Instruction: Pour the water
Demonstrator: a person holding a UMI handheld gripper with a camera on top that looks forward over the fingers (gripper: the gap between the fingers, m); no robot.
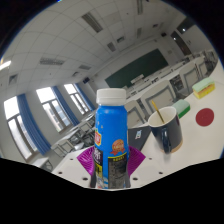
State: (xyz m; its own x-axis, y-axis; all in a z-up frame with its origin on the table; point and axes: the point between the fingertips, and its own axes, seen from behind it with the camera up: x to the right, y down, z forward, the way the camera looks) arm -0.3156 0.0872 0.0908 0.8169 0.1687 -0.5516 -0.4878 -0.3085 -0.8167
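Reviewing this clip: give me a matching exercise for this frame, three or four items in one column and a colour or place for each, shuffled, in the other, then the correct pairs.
Column one:
1. bottle
2. cup
3. round disc
4. bottle cap

Column two:
A. red, lying on the table beyond the cup
B. white
C. blue with an orange label, between the fingers of the hand-held gripper
D. dark with a pale rim, standing beside the bottle

Pairs: 1-C, 2-D, 3-A, 4-B
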